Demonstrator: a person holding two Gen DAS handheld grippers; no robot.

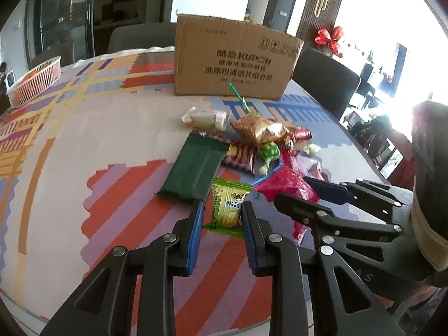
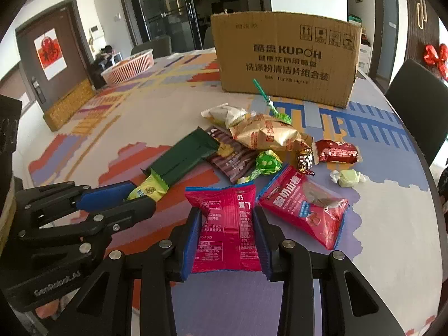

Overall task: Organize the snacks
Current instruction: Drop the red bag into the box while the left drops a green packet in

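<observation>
Gripping a yellow-green snack packet [image 1: 228,210], the left tool [image 1: 222,212] has both blue pads pressed on the packet's sides; jaws nearly closed. Packet sits at the near edge of the snack pile, just beside the dark green wrapper [image 1: 196,168].

Right tool [image 2: 227,221] clamps a red snack pouch [image 2: 224,224] betw. its pads; pouch bulges above the grip, its lower end on the tabletop [image 2: 392,224].

A second red pouch w/ blue trim [image 2: 303,207] lies just beside it, to the right in the right wrist view.

Further back: green lollipop [image 2: 268,162], gold bag [image 2: 268,134], dark red wrapper [image 2: 337,151], pale green candy [image 2: 348,177].

Beyond the pile: cardboard box [image 2: 285,56], upright. Far left: pink basket [image 2: 130,65].
</observation>
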